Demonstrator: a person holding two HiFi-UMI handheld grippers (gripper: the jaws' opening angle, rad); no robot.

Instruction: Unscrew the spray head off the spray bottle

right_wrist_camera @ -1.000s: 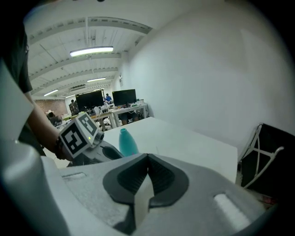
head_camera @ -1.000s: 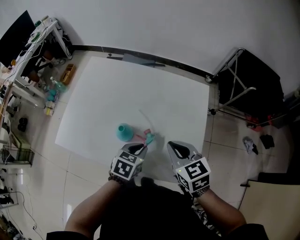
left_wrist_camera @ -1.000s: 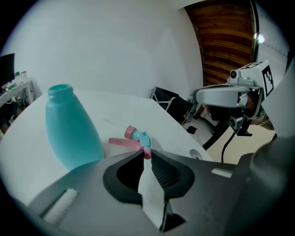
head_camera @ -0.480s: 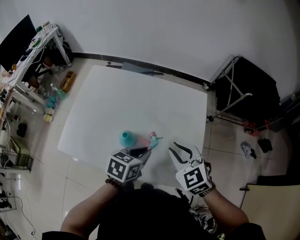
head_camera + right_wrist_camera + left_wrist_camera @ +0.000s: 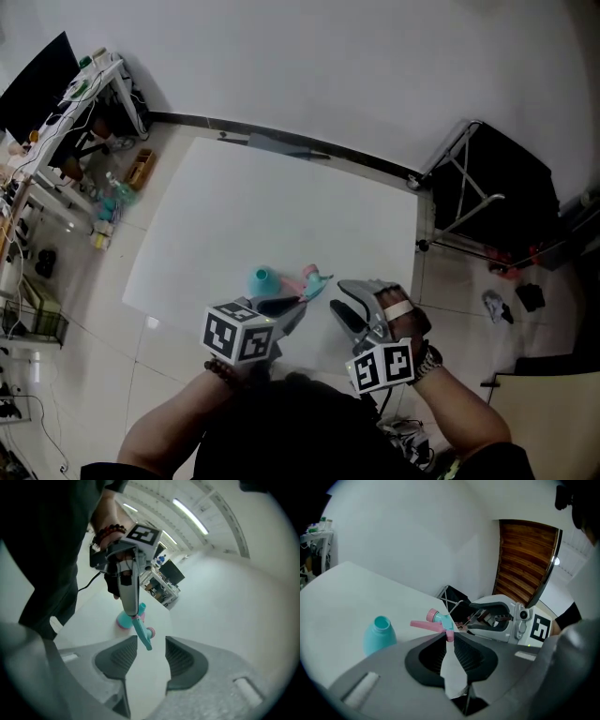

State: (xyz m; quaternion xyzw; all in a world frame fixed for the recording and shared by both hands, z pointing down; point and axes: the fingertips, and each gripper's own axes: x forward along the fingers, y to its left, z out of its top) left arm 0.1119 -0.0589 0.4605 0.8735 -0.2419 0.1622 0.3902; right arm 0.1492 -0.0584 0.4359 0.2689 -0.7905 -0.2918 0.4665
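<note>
L tongs are pinching the pink bit of the spray head, jaws almost pressed together. The spray head is off the bottle and is being held up just right of it, low in the middle of the head view. The teal bottle is standing up on the white table w/ its top open, near the table's bottom edge.

R tongs are spread, and their jaws have just been opening. In the right gripper view the teal end of the spray head is poking in btwn the two pads, but neither pad is pressing on it. L tongs are reaching in from the upper left of that view, w/ the bottle behind them.

In the head view R tongs are sitting just right of the spray head, not touching it. A black stand is standing at the right, off the table.
</note>
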